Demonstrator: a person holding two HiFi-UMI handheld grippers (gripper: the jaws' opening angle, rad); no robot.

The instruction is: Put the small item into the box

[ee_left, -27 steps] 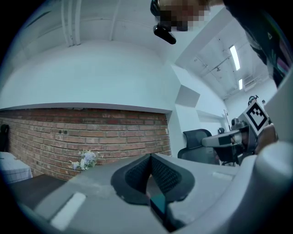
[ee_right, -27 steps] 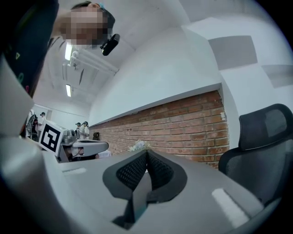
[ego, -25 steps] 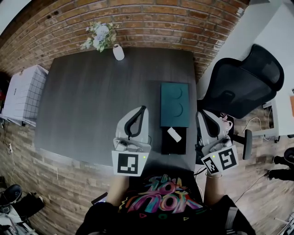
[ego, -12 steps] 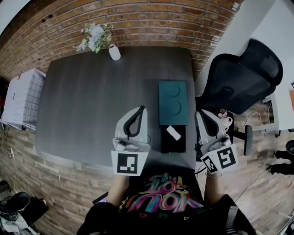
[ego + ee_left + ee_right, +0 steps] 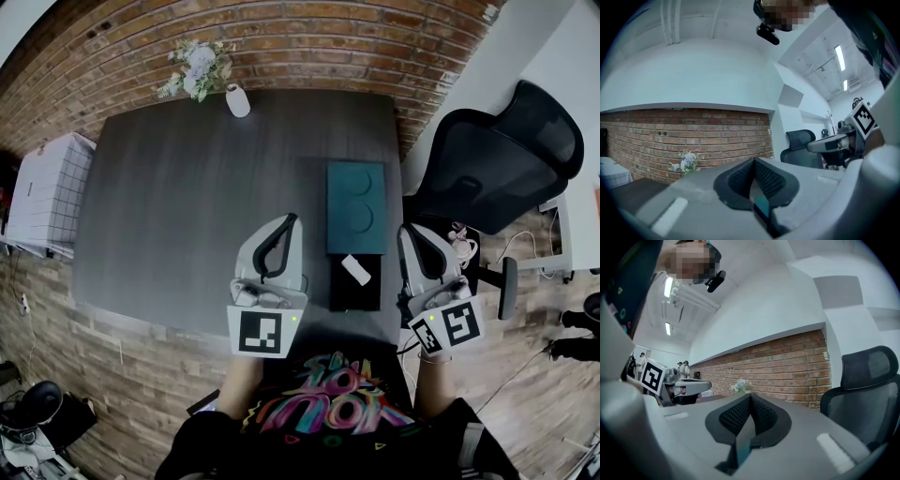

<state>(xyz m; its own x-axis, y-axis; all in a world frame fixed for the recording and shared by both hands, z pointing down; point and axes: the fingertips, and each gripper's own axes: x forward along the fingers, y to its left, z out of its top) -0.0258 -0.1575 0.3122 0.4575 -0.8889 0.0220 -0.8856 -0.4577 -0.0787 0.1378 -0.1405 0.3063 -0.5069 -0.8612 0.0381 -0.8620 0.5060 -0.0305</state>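
Head view, left to right. The left gripper [image 5: 292, 221] hovers over the near part of the dark table [image 5: 187, 197], its jaws pressed together with nothing between them. Its own view shows the ribbed pads meeting at the tip.

At centre-right, near the table's front edge, is the black box [image 5: 367, 292], an open shallow tray. The small white item [image 5: 355, 270] rests at the tray's far end, next to the edge that meets the teal rectangular piece [image 5: 356, 208]. That piece lies flat just beyond the tray and bears two round recesses; it is probably the lid.

The item is an oblong, pale, smooth-looking block lying askew to the tray's sides. Whether it sits fully down inside the tray or is propped on the rim cannot be told from this height.

The right gripper [image 5: 410, 231] is held beside the table's right edge, just right of the box, with jaws likewise clenched and empty.

Progress, as a judgement: neither gripper holds the item and it already lies within the box outline. The placing therefore looks done or nearly so. What may remain is seating the item squarely and, if the teal piece is a lid, closing the box.
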